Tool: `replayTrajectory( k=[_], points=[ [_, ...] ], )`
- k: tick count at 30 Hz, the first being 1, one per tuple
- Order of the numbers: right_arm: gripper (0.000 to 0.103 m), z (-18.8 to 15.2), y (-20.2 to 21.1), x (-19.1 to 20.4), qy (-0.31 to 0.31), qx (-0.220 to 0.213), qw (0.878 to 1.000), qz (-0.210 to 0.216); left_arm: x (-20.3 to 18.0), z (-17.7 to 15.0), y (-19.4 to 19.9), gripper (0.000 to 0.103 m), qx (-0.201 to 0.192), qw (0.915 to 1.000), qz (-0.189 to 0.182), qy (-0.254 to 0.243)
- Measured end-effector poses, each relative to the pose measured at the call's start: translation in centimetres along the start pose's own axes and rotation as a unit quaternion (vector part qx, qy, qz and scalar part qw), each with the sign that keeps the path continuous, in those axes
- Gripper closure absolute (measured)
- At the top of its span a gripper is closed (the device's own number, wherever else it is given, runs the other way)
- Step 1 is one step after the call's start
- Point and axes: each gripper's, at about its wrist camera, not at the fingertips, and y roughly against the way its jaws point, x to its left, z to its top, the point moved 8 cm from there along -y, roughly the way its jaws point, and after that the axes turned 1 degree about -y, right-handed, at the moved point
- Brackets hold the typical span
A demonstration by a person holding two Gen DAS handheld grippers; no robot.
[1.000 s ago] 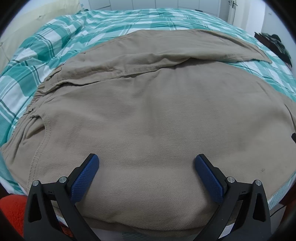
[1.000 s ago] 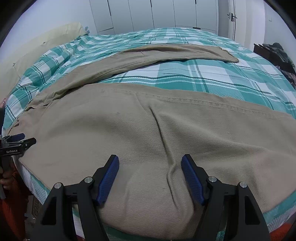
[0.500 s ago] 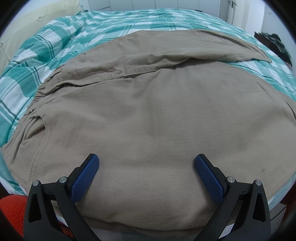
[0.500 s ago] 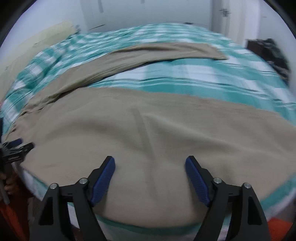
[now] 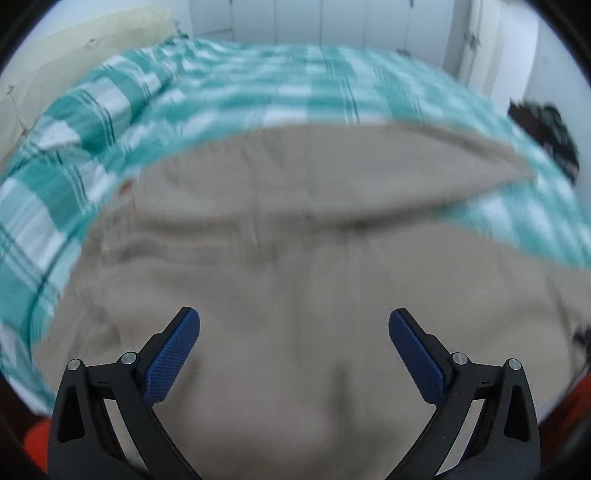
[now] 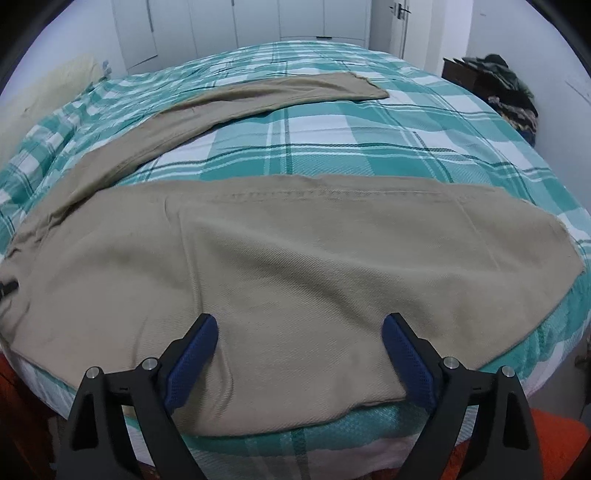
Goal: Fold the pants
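Bedroom with white closet doors (image 6: 258, 26) behind a bed covered in a teal and white plaid blanket (image 6: 332, 144). A pale pillow (image 5: 74, 48) sits at the far left, and a dark pile of clothes (image 6: 506, 92) is off the bed's far right side. Tan pants (image 6: 295, 258) lie spread flat across the near half of the bed, waist end to the left, with one leg (image 6: 258, 96) angled away toward the far side and the nearer leg running right toward the bed edge. My left gripper (image 5: 294, 332) hangs over the upper part of the pants, jaws wide apart, nothing between them; that view is motion-blurred. My right gripper (image 6: 300, 336) hangs over the near leg by its lower edge, jaws also spread wide, gripping nothing.
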Motion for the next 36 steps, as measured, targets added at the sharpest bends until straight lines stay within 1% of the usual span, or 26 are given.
replayTrajectory(
  k=[1,3,5,6,8,9,10,11,12,14,16,17,19,21,22,24,25,26,27,28,29,30,32,34,36],
  points=[
    [0.013,0.3,0.4,0.0,-0.003,-0.002,1.0,0.0,0.3,1.5,-0.4,0.001,-0.007,1.0,0.002,0.005],
    [0.013,1.5,1.3,0.5,-0.003,-0.01,1.0,0.013,1.2,4.9,-2.3,0.001,-0.017,0.9996,0.017,0.014],
    [0.013,4.2,2.1,1.7,0.007,-0.019,0.999,0.042,2.2,6.5,-4.8,0.001,-0.014,0.9988,0.041,0.021],
    [0.013,5.4,2.2,2.3,0.013,-0.023,0.998,0.052,3.0,6.8,-6.4,0.001,-0.005,0.998,0.056,0.028],
    [0.013,9.6,1.9,4.2,0.024,-0.035,0.995,0.089,4.9,6.2,-10.2,0.001,0.03,0.9955,0.079,0.044],
    [0.013,11.3,1.5,4.9,0.022,-0.038,0.994,0.105,6.0,5.0,-12.5,0.001,0.06,0.993,0.089,0.051],
    [0.013,13.8,0.8,5.7,0.015,-0.043,0.991,0.125,6.6,3.9,-13.8,0.0,0.074,0.9921,0.088,0.049],
    [0.013,16.1,-0.3,6.5,0.009,-0.044,0.988,0.147,6.7,3.0,-14.6,0.001,0.061,0.9945,0.074,0.042],
    [0.013,18.3,-1.7,7.4,0.002,-0.04,0.984,0.172,6.7,2.7,-14.3,0.001,0.035,0.9958,0.072,0.044],
    [0.013,21.9,-5.1,8.8,-0.018,-0.027,0.978,0.208,6.5,2.6,-14.1,0.001,0.026,0.9955,0.084,0.036],
    [0.013,24.7,-9.8,9.2,-0.04,0.006,0.971,0.234,6.4,2.4,-14.2,0.001,0.02,0.9953,0.089,0.033],
    [0.013,25.7,-11.8,8.9,-0.05,0.016,0.971,0.234,6.5,2.4,-14.3,0.001,0.017,0.9954,0.088,0.034],
    [0.013,27.7,-15.2,7.5,-0.063,0.016,0.972,0.226,6.2,2.4,-14.2,0.001,0.013,0.9955,0.087,0.036],
    [0.014,29.4,-18.1,5.0,-0.058,0.009,0.98,0.188,6.3,2.4,-14.0,0.001,0.008,0.9957,0.084,0.038],
    [0.016,30.1,-19.4,3.0,-0.062,0.011,0.985,0.162,6.0,2.4,-14.0,0.001,0.005,0.9957,0.083,0.04],
    [0.017,31.2,-20.8,-2.4,-0.091,0.0,0.992,0.092,6.0,2.5,-14.2,0.001,0.002,0.9956,0.085,0.039],
    [0.017,31.6,-20.9,-6.6,-0.13,-0.011,0.99,0.048,6.2,2.8,-14.5,0.001,0.0,0.9955,0.086,0.039],
    [0.017,31.7,-20.8,-8.9,-0.156,-0.015,0.987,0.031,6.2,2.8,-14.5,0.001,-0.003,0.9954,0.087,0.039],
    [0.017,31.7,-20.3,-11.8,-0.196,-0.025,0.98,0.026,6.2,2.7,-14.5,0.001,-0.004,0.9954,0.087,0.04],
    [0.017,31.6,-19.8,-13.0,-0.217,-0.034,0.974,0.049,6.2,2.7,-14.4,0.001,-0.006,0.9953,0.088,0.04],
    [0.018,31.6,-19.5,-13.4,-0.228,-0.04,0.969,0.081,6.2,2.7,-14.4,0.001,-0.008,0.9953,0.088,0.04],
    [0.019,31.5,-19.4,-13.3,-0.236,-0.039,0.963,0.124,6.2,2.7,-14.4,0.001,-0.008,0.9953,0.088,0.04],
    [0.022,31.2,-19.8,-12.3,-0.241,-0.027,0.955,0.171,6.3,2.7,-14.4,0.001,-0.011,0.9953,0.088,0.04],
    [0.025,31.1,-20.9,-11.4,-0.24,-0.019,0.953,0.184,6.3,2.7,-14.4,0.001,-0.014,0.9952,0.087,0.042],
    [0.034,31.7,-21.9,-11.0,-0.248,-0.023,0.952,0.175,6.2,2.7,-14.5,0.001,-0.016,0.995,0.089,0.041]
  ],
)
